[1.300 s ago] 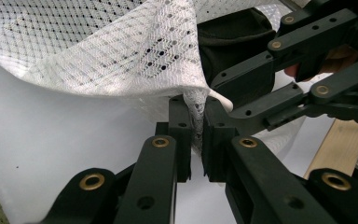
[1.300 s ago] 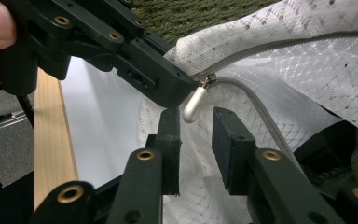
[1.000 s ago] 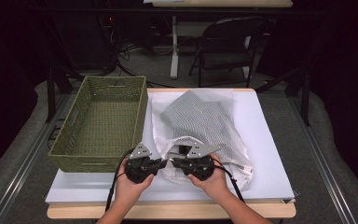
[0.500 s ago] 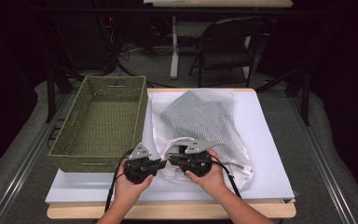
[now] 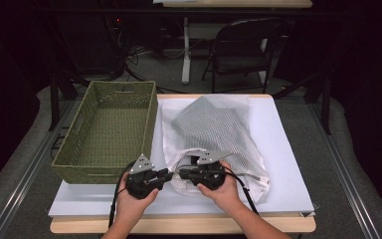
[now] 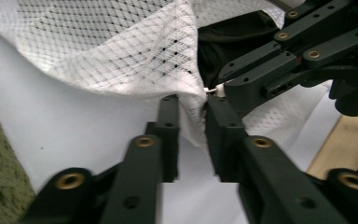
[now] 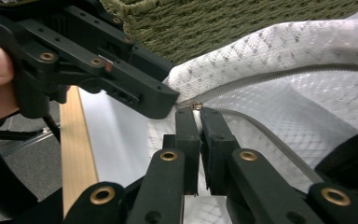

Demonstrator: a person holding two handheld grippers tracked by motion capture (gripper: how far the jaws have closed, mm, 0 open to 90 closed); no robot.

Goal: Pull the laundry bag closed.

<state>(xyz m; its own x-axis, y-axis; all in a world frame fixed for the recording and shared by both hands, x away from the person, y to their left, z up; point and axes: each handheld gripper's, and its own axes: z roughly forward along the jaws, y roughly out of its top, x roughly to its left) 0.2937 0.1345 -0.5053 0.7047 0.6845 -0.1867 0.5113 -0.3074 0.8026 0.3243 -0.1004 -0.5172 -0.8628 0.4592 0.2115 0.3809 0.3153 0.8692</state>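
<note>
High view is showing a white mesh bag (image 5: 214, 134) lying on a white sheet (image 5: 283, 149) that is covering the table (image 5: 179, 225), with a green woven basket (image 5: 110, 127) sitting just beside the bag's left edge. Both hands are working at the bag's near end — the end closest to the person. The left gripper (image 5: 166, 174) is pointing toward the bag's near left corner, and the right gripper (image 5: 179, 174) is facing it from over the bag's near edge, so the two sets of tips are almost meeting there. Left gripper view is showing the left gripper (image 6: 193, 116) with its jaws standing slightly apart; they have just been opening, and a fold of the bag's mesh (image 6: 121, 56) is hanging in the gap between them without being pinched. Something dark is lying inside the bag, just behind that fold. Right gripper view is showing the right gripper (image 7: 196, 114) with its jaws drawn together on the bag's zipper (image 7: 261, 79), clamping the small metal slider (image 7: 196, 106) at the zipper's near end. The basket is sitting right behind the bag's edge in this view, and the wooden table edge (image 7: 77, 149) is running along beside the bag.
</note>
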